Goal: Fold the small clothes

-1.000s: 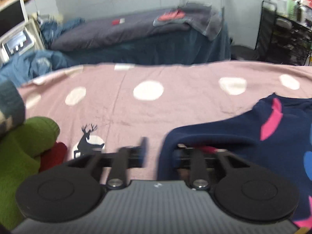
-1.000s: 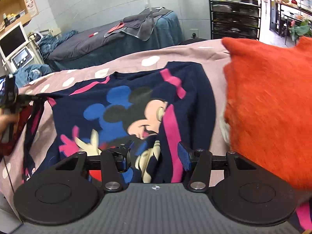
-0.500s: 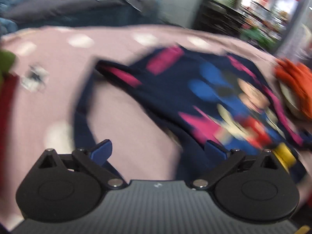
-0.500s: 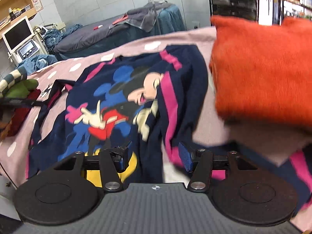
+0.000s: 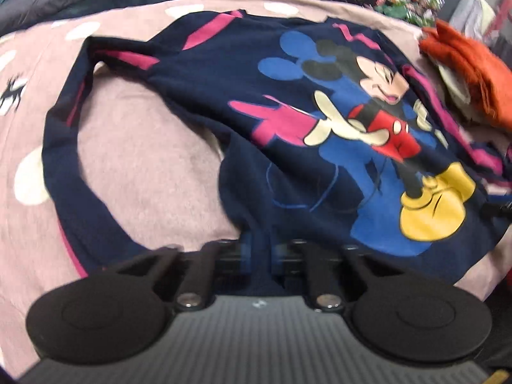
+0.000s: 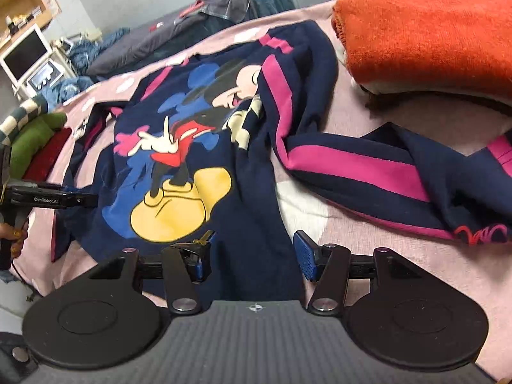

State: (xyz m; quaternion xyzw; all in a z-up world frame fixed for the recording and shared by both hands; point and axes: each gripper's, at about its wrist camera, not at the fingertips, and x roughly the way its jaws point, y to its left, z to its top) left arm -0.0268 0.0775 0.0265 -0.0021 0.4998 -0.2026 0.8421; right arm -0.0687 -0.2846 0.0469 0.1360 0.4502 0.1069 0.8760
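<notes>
A navy sweatshirt (image 5: 320, 112) with a cartoon mouse print lies face up on the pink dotted blanket (image 5: 144, 166). Its left sleeve (image 5: 60, 160) curves down the left side. The right sleeve (image 6: 368, 166), pink-striped, trails off to the right. My left gripper (image 5: 260, 251) is shut on the sweatshirt's bottom hem near the left corner. In the right wrist view the left gripper (image 6: 89, 200) shows at that hem edge. My right gripper (image 6: 252, 251) stands wide open just over the hem of the sweatshirt (image 6: 192, 160), with navy cloth below its fingers and nothing pinched.
A folded orange sweater (image 6: 432, 25) lies at the right of the blanket, close to the right sleeve. Green and red clothes (image 6: 32, 134) are piled at the left edge. A person's hand (image 6: 12, 236) holds the left gripper. A second bed and shelves stand behind.
My left gripper swung from the left sleeve over to the bottom hem, opened wide on the way and closed on the cloth. My right gripper dropped closer to the hem, still open.
</notes>
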